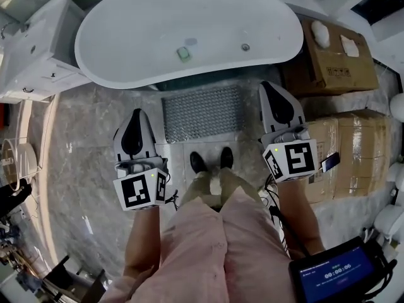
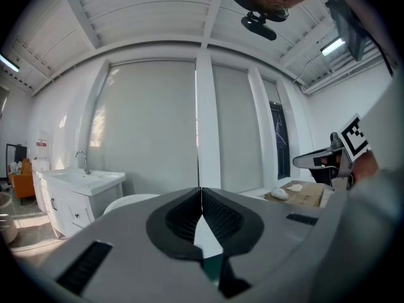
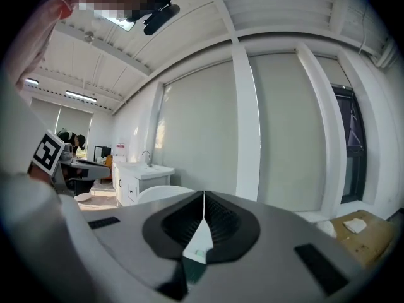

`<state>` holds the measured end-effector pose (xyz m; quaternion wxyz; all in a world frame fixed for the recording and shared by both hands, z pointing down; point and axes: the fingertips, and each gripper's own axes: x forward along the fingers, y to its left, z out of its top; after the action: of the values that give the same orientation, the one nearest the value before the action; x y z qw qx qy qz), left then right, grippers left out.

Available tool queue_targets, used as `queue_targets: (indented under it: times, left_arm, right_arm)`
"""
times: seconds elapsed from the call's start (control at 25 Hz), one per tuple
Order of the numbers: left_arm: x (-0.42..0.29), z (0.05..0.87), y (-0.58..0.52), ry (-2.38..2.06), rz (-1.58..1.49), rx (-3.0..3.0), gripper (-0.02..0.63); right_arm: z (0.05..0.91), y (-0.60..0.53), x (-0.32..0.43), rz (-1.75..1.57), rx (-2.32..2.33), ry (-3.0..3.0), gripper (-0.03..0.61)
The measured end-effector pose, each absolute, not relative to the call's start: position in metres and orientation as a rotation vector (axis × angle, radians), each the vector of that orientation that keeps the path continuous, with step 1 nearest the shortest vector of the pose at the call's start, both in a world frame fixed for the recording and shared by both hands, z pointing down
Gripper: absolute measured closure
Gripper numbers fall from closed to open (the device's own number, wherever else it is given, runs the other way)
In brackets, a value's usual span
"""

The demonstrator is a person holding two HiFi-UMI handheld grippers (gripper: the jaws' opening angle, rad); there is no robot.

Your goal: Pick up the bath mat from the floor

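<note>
The white bathtub (image 1: pixel 189 33) lies across the top, and the grey bath mat (image 1: pixel 202 112) lies flat on the floor just before it (shoes (image 1: pixel 197 163) near its closer edge). The left gripper (image 1: pixel 136 113) and the right gripper (image 1: pixel 270 87) hover either side of it, jaws pressed together on nothing.

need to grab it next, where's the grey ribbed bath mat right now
In the head view the grey ribbed bath mat lies flat on the floor at centre, between the white oval bathtub and the person's black shoes.

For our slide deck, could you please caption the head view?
Person facing the grey bath mat by the bathtub, left hand-held gripper and right hand-held gripper both shut.
</note>
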<state>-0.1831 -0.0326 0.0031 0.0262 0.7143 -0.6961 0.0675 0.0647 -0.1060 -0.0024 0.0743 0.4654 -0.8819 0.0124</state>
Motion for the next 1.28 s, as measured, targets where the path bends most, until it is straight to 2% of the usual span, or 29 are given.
queue_targets:
  times: [0.64,1.28]
  left_arm:
    - [-0.189,0.147,0.008,-1.973,0.447,2.017,0.589]
    - [-0.21,0.143,-0.009,-2.03,0.43,2.013,0.589]
  right_arm:
    - [0.163,-0.071,0.099,0.376,1.373,-2.42,0.56]
    - [0.166,-0.088,0.094,0.342,1.367,-2.442,0.56]
